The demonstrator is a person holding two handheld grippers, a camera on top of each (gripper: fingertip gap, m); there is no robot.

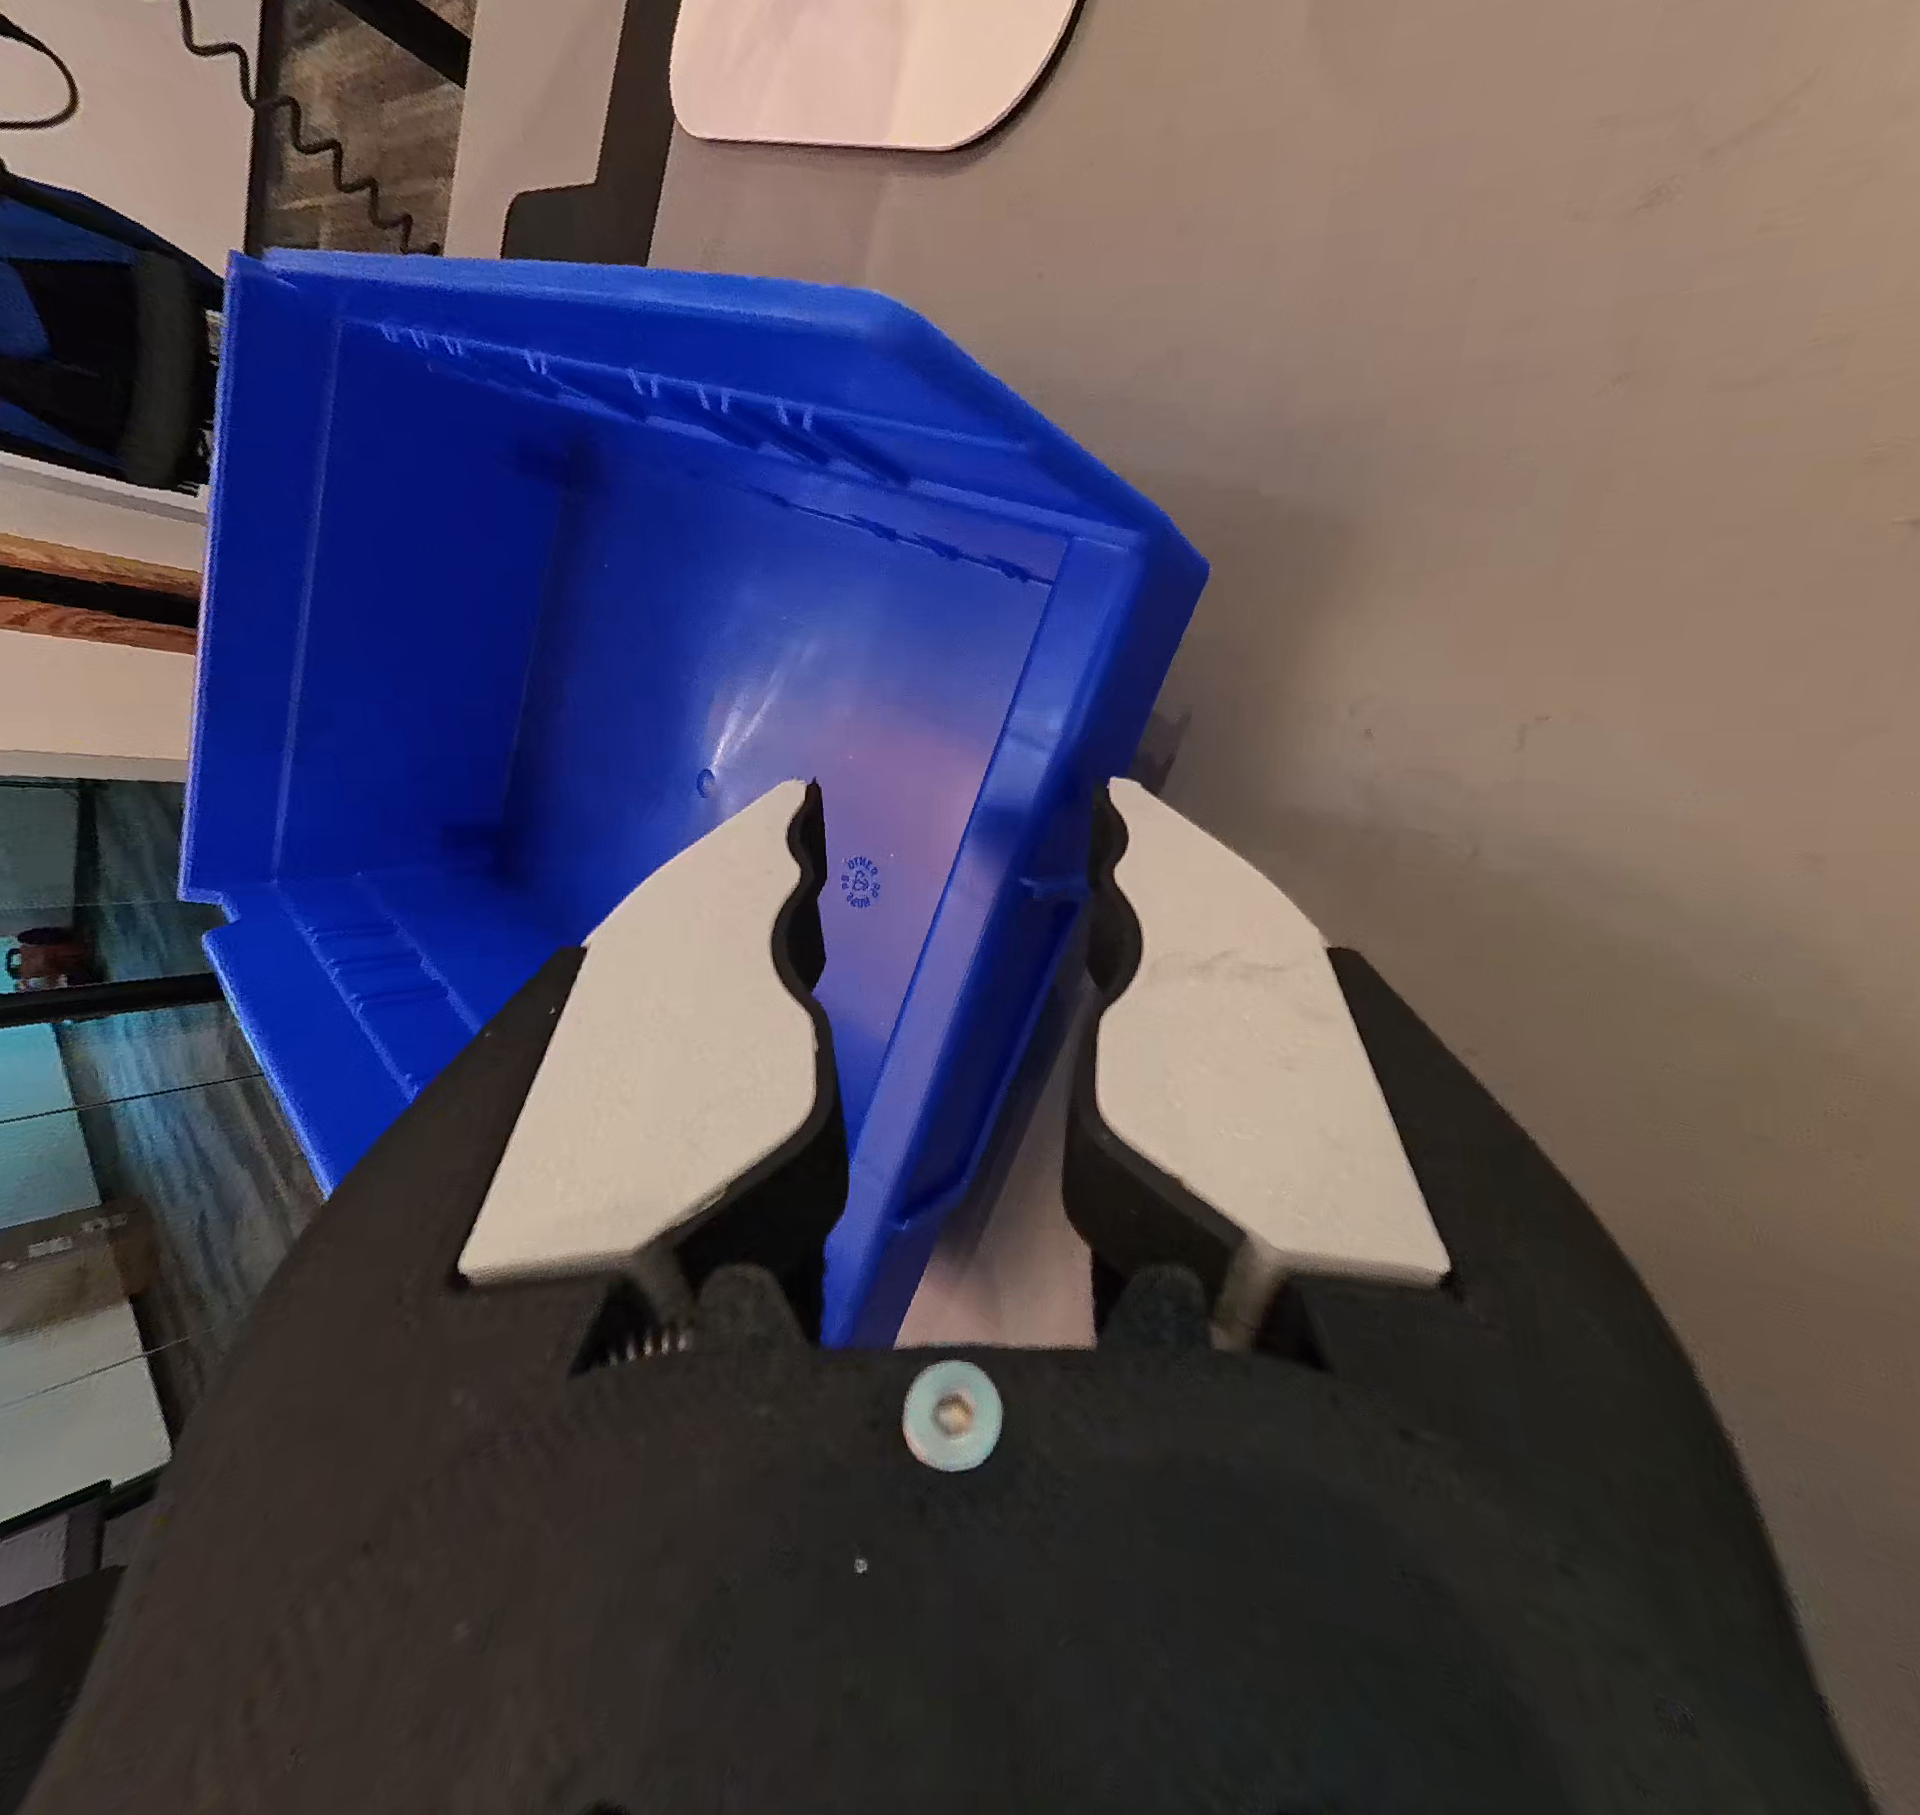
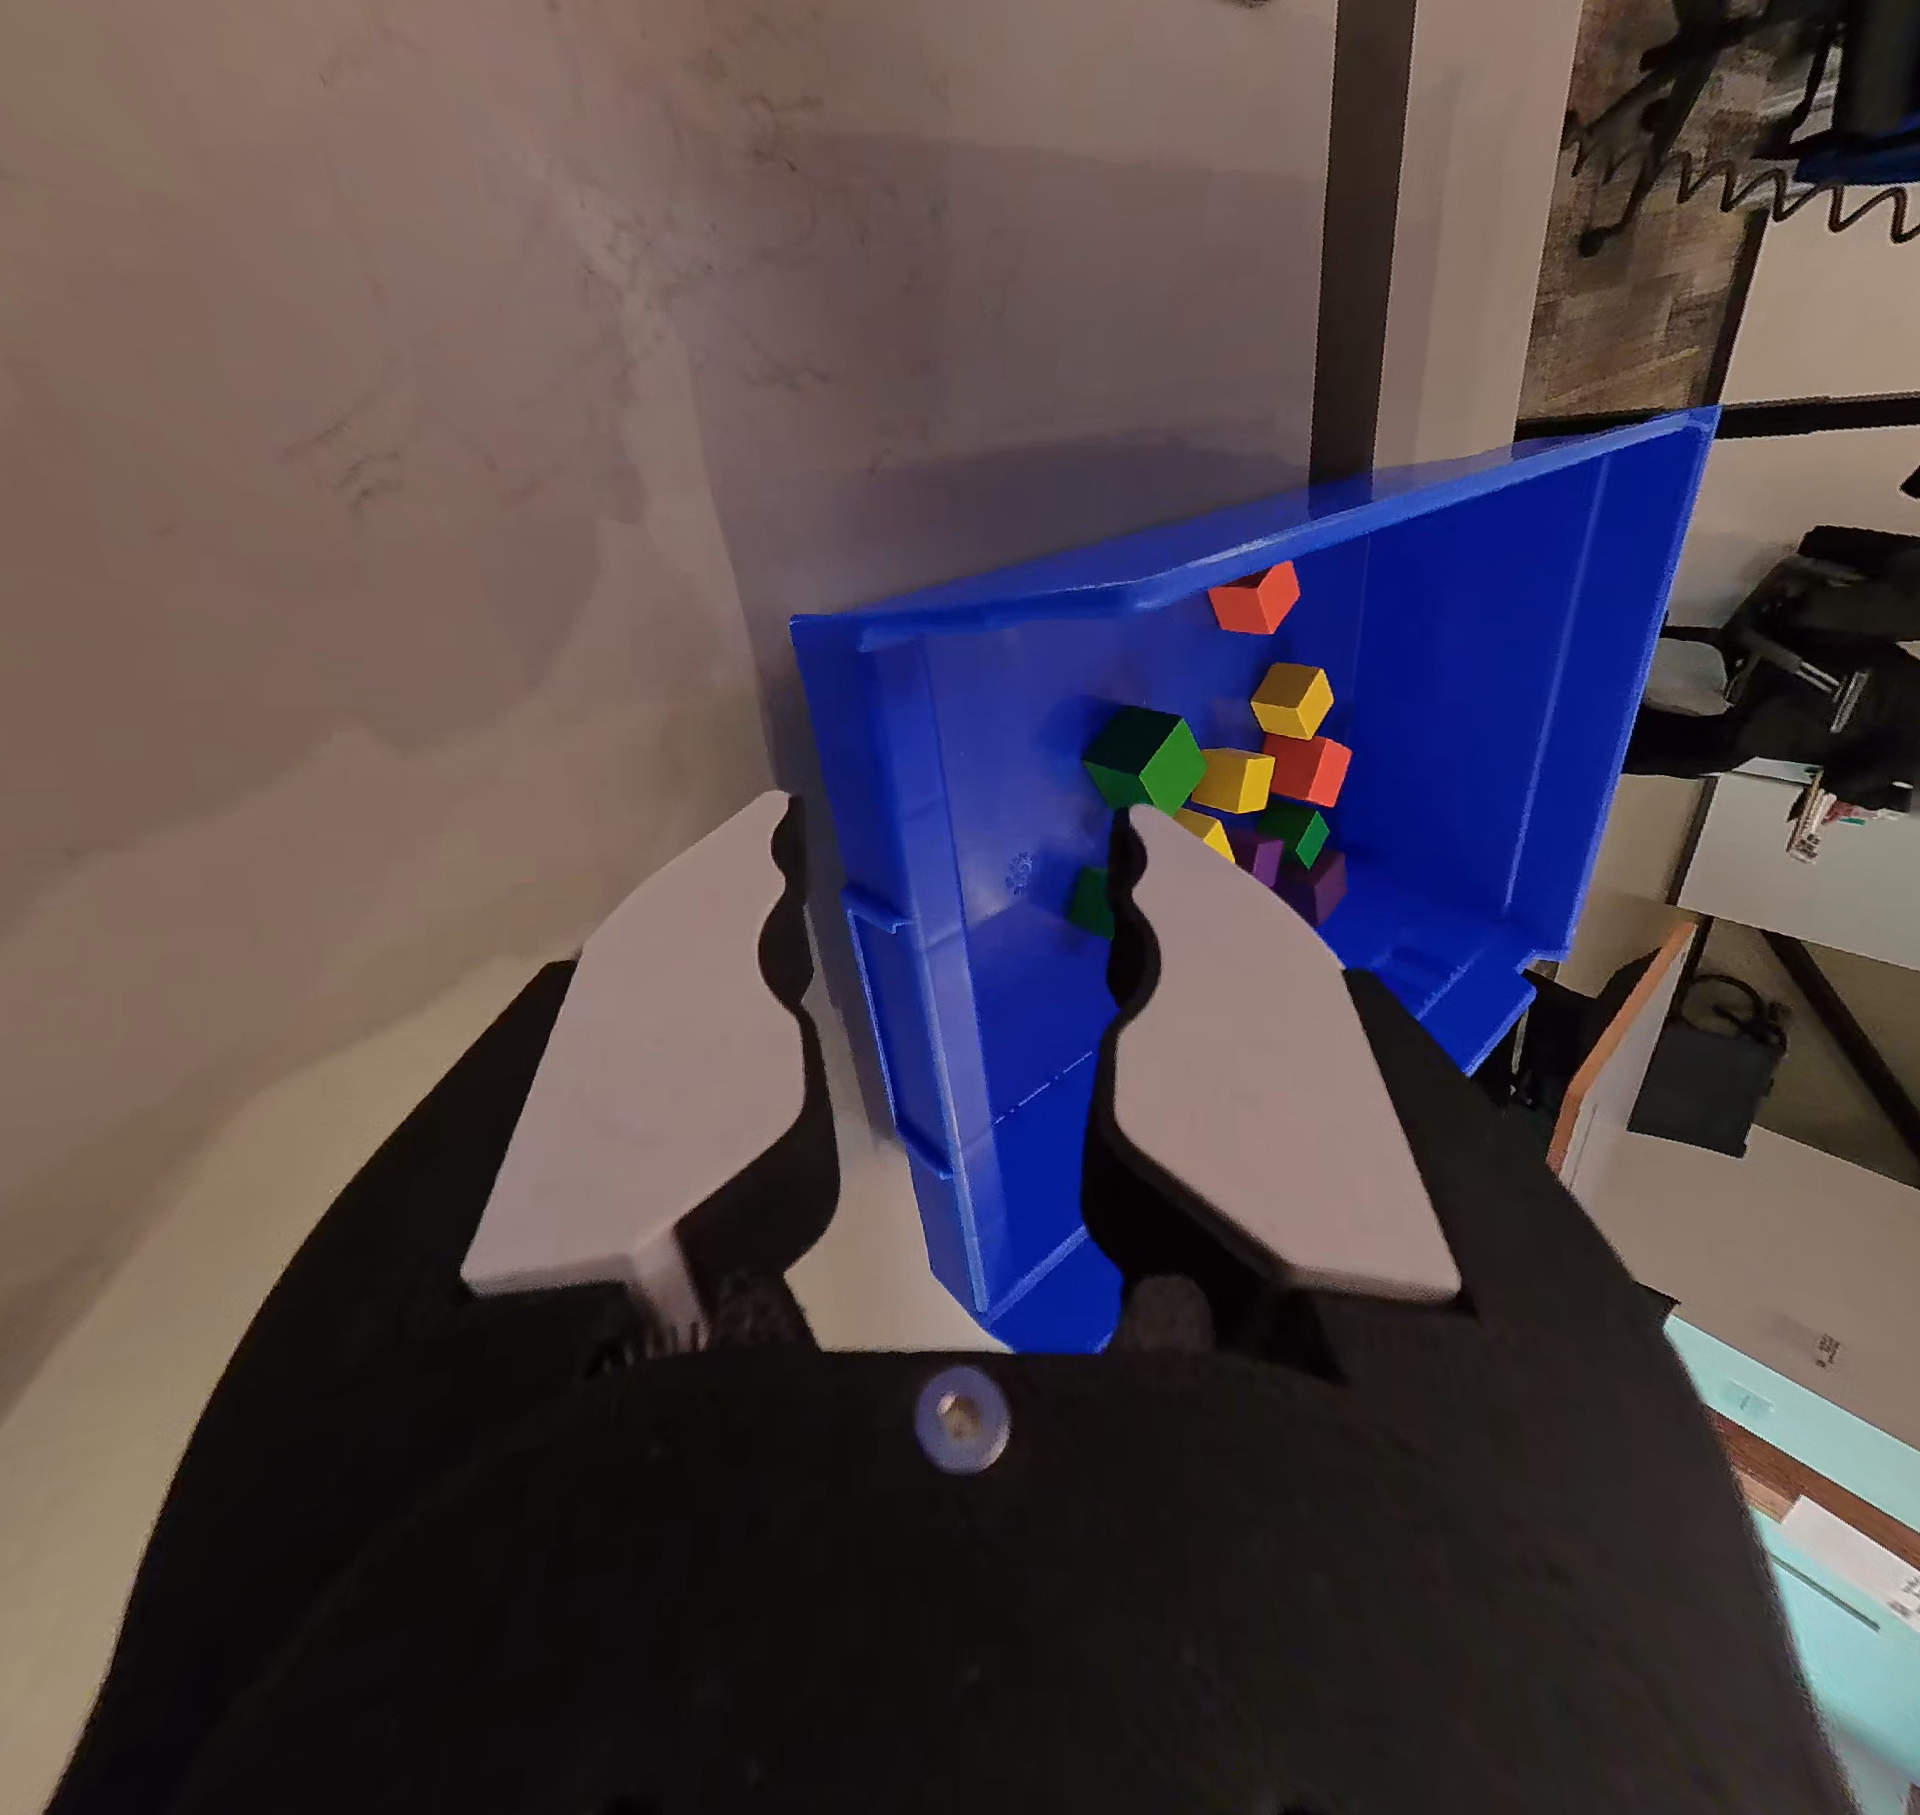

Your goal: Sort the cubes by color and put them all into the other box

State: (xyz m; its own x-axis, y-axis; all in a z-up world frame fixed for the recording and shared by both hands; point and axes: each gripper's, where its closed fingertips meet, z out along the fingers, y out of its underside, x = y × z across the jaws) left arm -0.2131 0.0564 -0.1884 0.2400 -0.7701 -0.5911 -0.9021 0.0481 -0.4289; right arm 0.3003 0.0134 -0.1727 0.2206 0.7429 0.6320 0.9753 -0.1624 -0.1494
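An empty blue box [image 1: 582,685] lies on the grey table [image 1: 1507,622] in the left wrist view. My left gripper [image 1: 956,789] is open and straddles its right wall, one finger inside and one outside. In the right wrist view a second blue box [image 2: 1475,726] holds several cubes: red [image 2: 1255,599], yellow [image 2: 1294,700], green [image 2: 1148,763] and purple [image 2: 1314,887]. My right gripper [image 2: 956,809] is open and straddles that box's left wall, with its right finger [image 2: 1247,1038] inside and hiding some cubes. Each wall runs slantwise across the gap between the fingers.
A white rounded pad [image 1: 873,20] lies at the far side of the table, beside a dark strip [image 1: 634,103]. The strip also shows in the right wrist view [image 2: 1361,207]. Beyond the table edge are shelves, a coiled cable [image 1: 208,51] and room clutter [image 2: 1787,685].
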